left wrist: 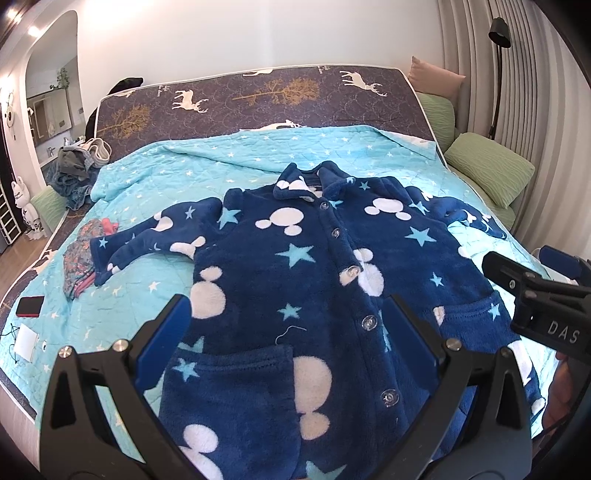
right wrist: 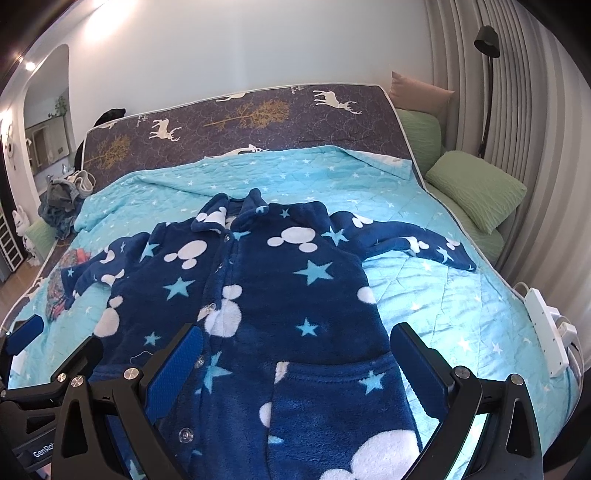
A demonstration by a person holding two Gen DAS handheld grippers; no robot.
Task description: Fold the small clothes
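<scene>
Zero folds done: fleece top (left wrist: 295, 280) lies flat, buttoned, probably unstarted; left gripper (left wrist: 295, 332) and right gripper (right wrist: 299, 365) jaws released, empty.

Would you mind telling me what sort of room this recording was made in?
Most likely a bedroom: a bed with a turquoise star quilt, green pillows beside it, and a floor lamp in the corner.

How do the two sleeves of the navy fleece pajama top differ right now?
The left sleeve is bent, its cuff lying against a floral folded garment. The right sleeve reaches out nearly straight over bare turquoise star quilt, touching nothing else. Both lie flat, unfolded, on the navy fleece pajama top.
</scene>
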